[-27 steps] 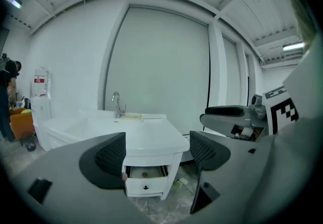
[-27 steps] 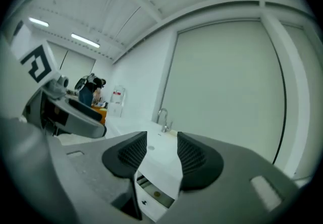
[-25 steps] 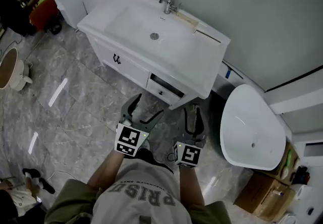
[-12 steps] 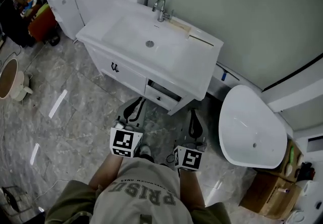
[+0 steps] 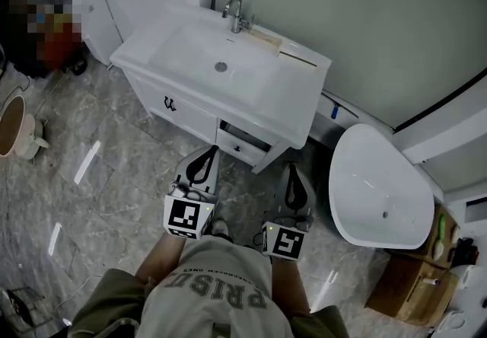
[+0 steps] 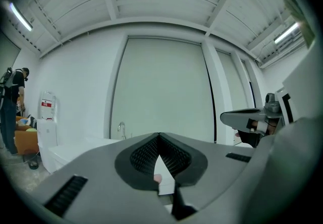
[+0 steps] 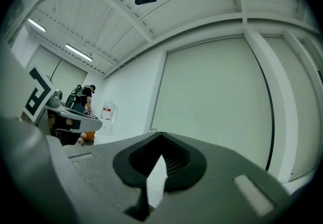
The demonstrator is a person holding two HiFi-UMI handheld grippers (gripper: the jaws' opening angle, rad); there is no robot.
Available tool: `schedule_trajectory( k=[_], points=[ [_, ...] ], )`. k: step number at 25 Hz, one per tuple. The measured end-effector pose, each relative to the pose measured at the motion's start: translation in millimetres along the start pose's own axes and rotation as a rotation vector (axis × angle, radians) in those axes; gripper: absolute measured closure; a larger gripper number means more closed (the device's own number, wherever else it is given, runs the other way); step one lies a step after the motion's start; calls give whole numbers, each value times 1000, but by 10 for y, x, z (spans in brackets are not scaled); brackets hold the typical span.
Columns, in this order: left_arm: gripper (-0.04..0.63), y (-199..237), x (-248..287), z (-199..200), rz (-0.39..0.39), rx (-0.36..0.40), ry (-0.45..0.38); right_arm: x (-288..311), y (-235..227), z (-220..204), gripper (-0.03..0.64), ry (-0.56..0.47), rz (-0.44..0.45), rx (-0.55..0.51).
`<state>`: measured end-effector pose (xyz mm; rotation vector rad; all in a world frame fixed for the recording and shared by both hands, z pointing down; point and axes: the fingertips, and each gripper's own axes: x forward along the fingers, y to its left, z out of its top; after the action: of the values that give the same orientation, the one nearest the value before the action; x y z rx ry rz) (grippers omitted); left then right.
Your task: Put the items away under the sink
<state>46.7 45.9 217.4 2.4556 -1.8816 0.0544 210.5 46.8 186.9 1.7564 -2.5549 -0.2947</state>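
A white sink cabinet (image 5: 228, 93) with a chrome faucet (image 5: 234, 13) stands against the wall. A flat pale strip (image 5: 266, 37) lies on its back edge. The right-hand drawer (image 5: 242, 143) is slightly open. My left gripper (image 5: 203, 157) (image 6: 159, 137) and my right gripper (image 5: 295, 178) (image 7: 161, 140) are held side by side in front of the cabinet, pointing at it. Both have just been closing, and both now stand shut with nothing between the jaws. No loose item shows near either gripper.
A white oval toilet (image 5: 380, 192) stands right of the cabinet. A cardboard box (image 5: 407, 294) sits at the bottom right. At the left edge is a beige bucket (image 5: 11, 125), and clutter lies at the top left. The floor is grey marble tile (image 5: 114, 176).
The left jaws were spread wide and the right jaws partly apart; both have closed. Both grippers have risen a little, still in front of the cabinet.
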Motion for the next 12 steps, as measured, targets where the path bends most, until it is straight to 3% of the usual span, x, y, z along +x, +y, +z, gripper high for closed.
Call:
schedule_trajectory(
  k=[12],
  points=[
    [586, -70, 29, 139, -17, 3, -29, 19, -17, 261, 618, -83, -57, -8]
  ],
)
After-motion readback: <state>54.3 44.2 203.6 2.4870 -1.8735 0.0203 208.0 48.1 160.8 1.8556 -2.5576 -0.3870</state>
